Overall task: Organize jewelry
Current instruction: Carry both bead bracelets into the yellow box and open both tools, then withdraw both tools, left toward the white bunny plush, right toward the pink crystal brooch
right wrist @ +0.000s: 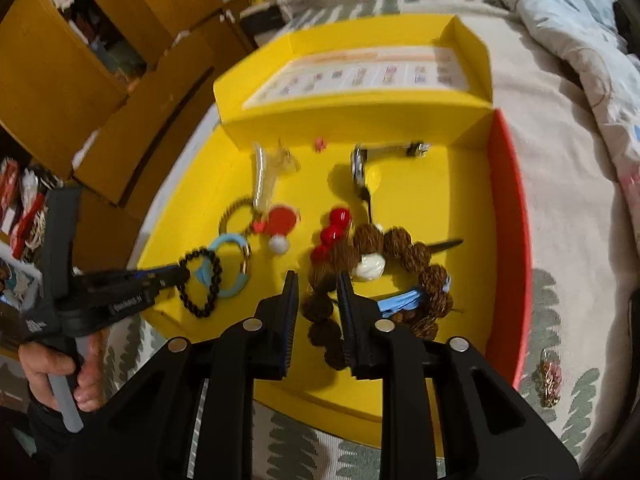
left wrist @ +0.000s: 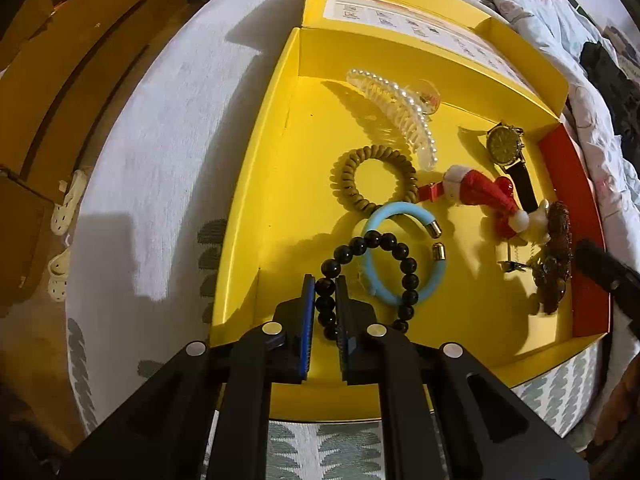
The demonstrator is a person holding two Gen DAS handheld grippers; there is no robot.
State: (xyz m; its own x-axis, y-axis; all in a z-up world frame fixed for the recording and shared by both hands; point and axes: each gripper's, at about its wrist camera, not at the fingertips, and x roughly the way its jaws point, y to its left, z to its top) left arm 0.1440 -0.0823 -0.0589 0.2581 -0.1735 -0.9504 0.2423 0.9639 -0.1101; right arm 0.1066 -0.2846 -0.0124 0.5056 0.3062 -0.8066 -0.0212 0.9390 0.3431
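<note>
From the left wrist, the left gripper (left wrist: 322,288) has its jaws pinching the black bead bracelet (left wrist: 366,280) over the yellow box (left wrist: 256,184) on the bed. From the right wrist, the right gripper (right wrist: 318,284) jaws stand slightly spread around the brown bead bracelet (right wrist: 400,276), barely gripping

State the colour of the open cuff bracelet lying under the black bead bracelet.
Light blue, with gold end caps: the cuff bracelet shows best in the left wrist view.

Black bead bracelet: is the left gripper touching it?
Touching. In the left wrist view, the left gripper has its pads closed on a run of beads of the black bead bracelet, with no gap showing.
</note>
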